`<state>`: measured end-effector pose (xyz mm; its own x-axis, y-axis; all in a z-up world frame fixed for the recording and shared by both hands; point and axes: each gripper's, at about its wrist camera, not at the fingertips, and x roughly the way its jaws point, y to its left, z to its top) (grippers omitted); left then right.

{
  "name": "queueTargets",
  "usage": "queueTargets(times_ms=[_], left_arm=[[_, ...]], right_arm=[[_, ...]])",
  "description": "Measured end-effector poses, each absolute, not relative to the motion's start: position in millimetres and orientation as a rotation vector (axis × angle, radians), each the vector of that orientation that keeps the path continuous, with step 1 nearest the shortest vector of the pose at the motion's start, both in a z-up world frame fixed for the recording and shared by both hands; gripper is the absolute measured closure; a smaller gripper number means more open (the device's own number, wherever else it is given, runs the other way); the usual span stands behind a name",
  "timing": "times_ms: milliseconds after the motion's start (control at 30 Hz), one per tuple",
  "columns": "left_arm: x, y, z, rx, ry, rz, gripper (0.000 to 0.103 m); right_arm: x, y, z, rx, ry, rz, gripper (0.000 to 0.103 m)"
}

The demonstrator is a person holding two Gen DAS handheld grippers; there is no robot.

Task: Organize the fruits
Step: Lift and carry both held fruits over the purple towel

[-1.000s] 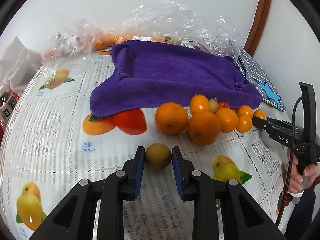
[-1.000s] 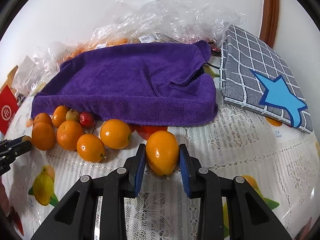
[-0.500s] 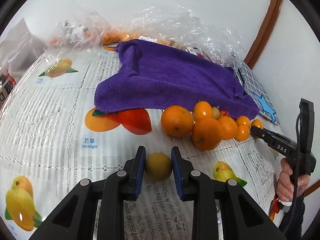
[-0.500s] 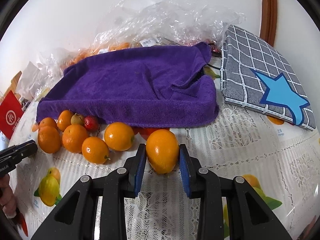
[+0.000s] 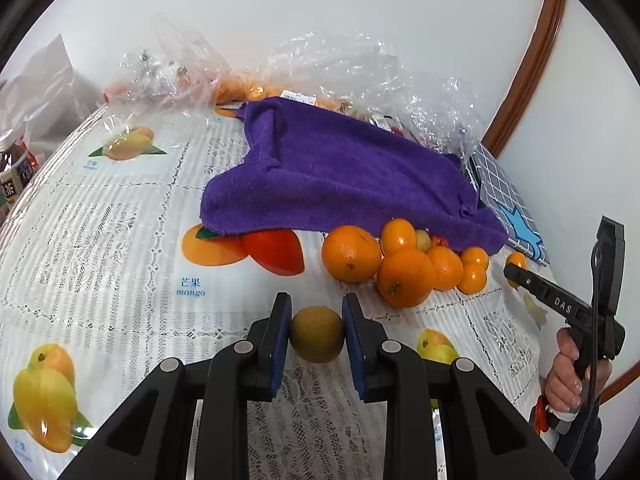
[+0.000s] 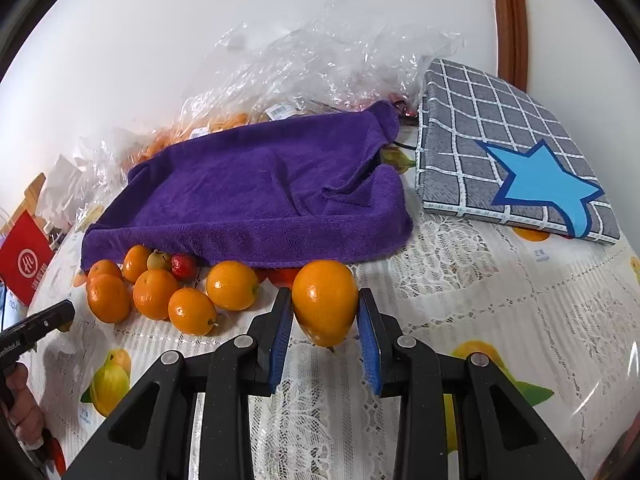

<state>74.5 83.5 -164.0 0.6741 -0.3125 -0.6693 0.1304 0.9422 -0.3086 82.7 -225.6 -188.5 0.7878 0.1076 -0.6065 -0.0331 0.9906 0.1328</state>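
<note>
My left gripper (image 5: 316, 320) is shut on a small brown-green round fruit (image 5: 317, 334), held just over the tablecloth. My right gripper (image 6: 325, 312) is shut on an orange (image 6: 325, 302), its blue pads pressing both sides. A cluster of oranges (image 5: 404, 276) lies at the front edge of a purple towel (image 5: 344, 176), with a small greenish fruit (image 6: 159, 260) and a red strawberry-like fruit (image 6: 184, 266) among them. In the right wrist view the same oranges (image 6: 154, 294) sit left of the held orange. The right gripper's side (image 5: 560, 304) shows at the right of the left wrist view.
A fruit-printed lace tablecloth (image 5: 120, 248) covers the table. Crumpled clear plastic bags (image 6: 320, 68) with more fruit lie behind the towel. A grey checked cushion with a blue star (image 6: 512, 160) sits at right. A red box (image 6: 24, 256) and a bottle (image 5: 12, 176) stand at left.
Both views have rolled a little and the scene has shifted slightly. Each gripper has kept its hold on its fruit; the fruits on the table have not moved.
</note>
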Motion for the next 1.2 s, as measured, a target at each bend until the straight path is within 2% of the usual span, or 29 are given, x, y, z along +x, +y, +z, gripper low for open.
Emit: queueTargets(times_ms=[233,467,767,1200], left_arm=[[72.4,90.2,-158.6,-0.262,0.748,-0.221,0.078],[70.3,99.6,-129.5,-0.262,0.666,-0.184,0.078],[108.2,85.8,-79.3,-0.202,0.673,-0.102,0.078],[167.3,60.3,-49.8,-0.188,0.678,-0.12,0.078]], right_arm=[[63.6,-226.2,-183.7,0.086,0.677,0.072,0.071],[55.1,-229.7,-149.9,0.111,0.617,0.1,0.071],[72.2,-226.4,-112.4,0.105,0.55,0.107,0.071],[116.0,-221.3,-85.5,0.097,0.521,0.116,0.071]])
